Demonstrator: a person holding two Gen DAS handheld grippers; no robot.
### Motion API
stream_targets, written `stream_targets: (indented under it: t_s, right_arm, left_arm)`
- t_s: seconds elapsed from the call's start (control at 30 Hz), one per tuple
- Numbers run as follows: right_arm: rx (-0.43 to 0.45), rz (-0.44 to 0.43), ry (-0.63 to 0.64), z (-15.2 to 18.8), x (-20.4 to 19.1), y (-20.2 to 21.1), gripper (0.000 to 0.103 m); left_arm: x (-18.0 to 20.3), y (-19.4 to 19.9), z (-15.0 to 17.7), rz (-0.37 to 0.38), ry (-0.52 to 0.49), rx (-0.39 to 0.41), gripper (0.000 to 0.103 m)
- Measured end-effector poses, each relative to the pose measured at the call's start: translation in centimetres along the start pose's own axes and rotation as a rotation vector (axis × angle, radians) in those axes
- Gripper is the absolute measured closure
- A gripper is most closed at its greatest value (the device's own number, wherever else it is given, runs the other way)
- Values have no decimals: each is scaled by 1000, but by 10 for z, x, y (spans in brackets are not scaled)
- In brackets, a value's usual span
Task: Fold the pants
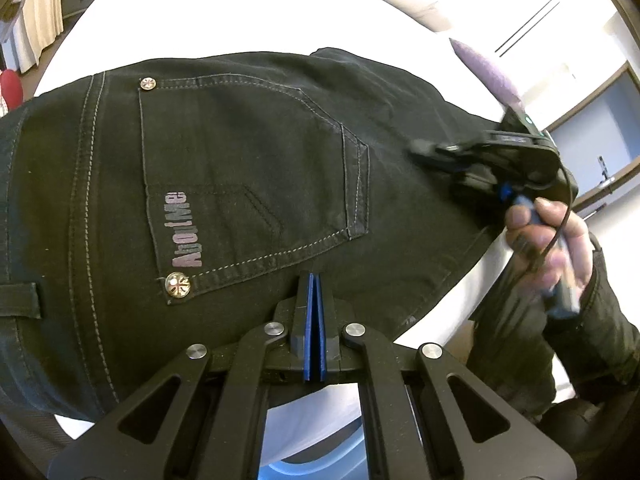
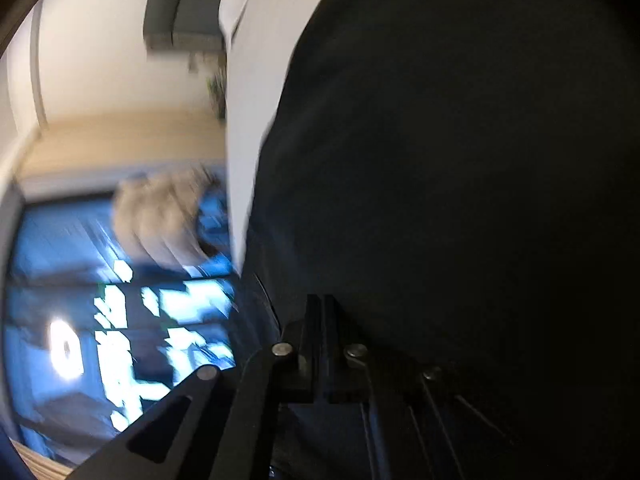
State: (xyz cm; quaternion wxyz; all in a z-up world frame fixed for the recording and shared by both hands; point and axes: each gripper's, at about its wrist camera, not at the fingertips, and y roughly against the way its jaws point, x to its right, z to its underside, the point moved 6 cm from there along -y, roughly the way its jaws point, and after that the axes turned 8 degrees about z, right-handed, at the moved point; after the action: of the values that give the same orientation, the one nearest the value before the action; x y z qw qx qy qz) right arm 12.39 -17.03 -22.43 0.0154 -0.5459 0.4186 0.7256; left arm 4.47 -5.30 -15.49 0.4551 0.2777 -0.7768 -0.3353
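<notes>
While spread across the white bed sheet [image 1: 208,20], black denim pants [image 1: 256,184] fill the middle of the left wrist view, seat side up. Patch pocket [image 1: 248,176] outlined in pale double stitching, with a chevron seam at its centre, a pinkish-grey printed logo [image 1: 181,230] along one edge, and round metal rivets [image 1: 177,283] with a cross pattern at two corners. Belt loop [image 1: 20,300] at the left edge of the frame; long side seam in the same pale thread just right of it. Weave matte and fine, with shallow wrinkles toward the upper right.

Left gripper [image 1: 314,280] at lower centre, blue rubber pads pressed flat together between black angular fingers, tips over the denim just below the pocket; whether any cloth is pinched between them cannot be told. Black linkage arms with silver pivot pins fanning out beneath.

Right gripper [image 1: 424,148] at the right of the frame, black, low against the pant fabric, held by the right hand [image 1: 544,240] around a blue handle; jaws blurred there. In the right wrist view, right gripper [image 2: 322,304] with fingers drawn tight together at lower centre, dark cloth filling the right half, grip on it impossible to confirm. Blurred patterned blue surface [image 2: 120,300] at lower left.

Lilac floral pillow [image 1: 488,68] at upper right on the sheet.
</notes>
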Motion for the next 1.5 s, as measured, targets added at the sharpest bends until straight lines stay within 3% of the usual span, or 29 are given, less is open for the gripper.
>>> stream_targets:
  t_s: [0.1,0.23,0.27,0.3,0.37,0.4,0.47,0.57,0.63,0.7,0.73,0.83,0.97,1.07,1.1,1.17,1.23,1.33,1.47,1.5]
  right_arm:
    - [167,104,-26,-27,33,62,103]
    - [415,164,-208,-53,87,158,103]
    - [463,179,-234,-52,92,175,101]
    - [497,182,-245,-50,93,187,89]
    - [527,161,-242,-39,86,200,68]
    - [518,125,-214,-33,76,197,64]
    - [458,54,-152,-22,54,175,63]
    - [344,18,-83,-15,32,122,63]
    - [321,36,-98,-25,32,99,68]
    - [319,18,-148,-40,44,98,89]
    - [328,10,-175,-44,52,104,92]
    - [432,9,-229,-65,106,176,103]
    - [632,-18,-373,-111,183,271,103]
    - [778,66,-428,-128,207,332,103]
    - [806,83,-446,-129,210,345,88]
    - [853,108,-439,-126,198,369,77]
    - [831,59,-345,-121,166,364,76]
    - [651,4,-193,-105,114,307,74]
    - [329,-41,-84,-75,51,163,74]
    - [287,-39,-80,-73,46,141,74]
  left_arm:
    - [-1,2,1,24,-5,-2,102]
    - [-1,13,-2,-4,-33,4,101]
    - [-1,18,-5,-33,-34,12,101]
    - [-5,27,-9,-66,-26,24,101]
    - [-8,45,-21,-58,4,68,101]
    - [-9,51,-28,-45,15,92,101]
    - [-8,58,-47,-34,29,132,101]
    - [-7,40,-70,-61,15,113,101]
    - [-11,10,-75,-99,7,47,101]
    - [-19,-14,-71,-166,1,-20,101]
    - [-20,-16,-70,-171,-8,-12,101]
    - [-23,-13,-66,-135,30,15,102]
    - [-28,-11,-64,-98,52,25,102]
    - [-38,-9,-64,-92,54,34,102]
    - [-38,-9,-63,-89,57,40,102]
    - [-39,-2,-57,-87,71,47,102]
    - [-34,3,-60,-117,77,52,101]
    - [-9,5,-70,-104,21,60,101]
    - [9,-20,-86,-118,-37,19,101]
    - [6,-29,-88,-123,-33,1,101]
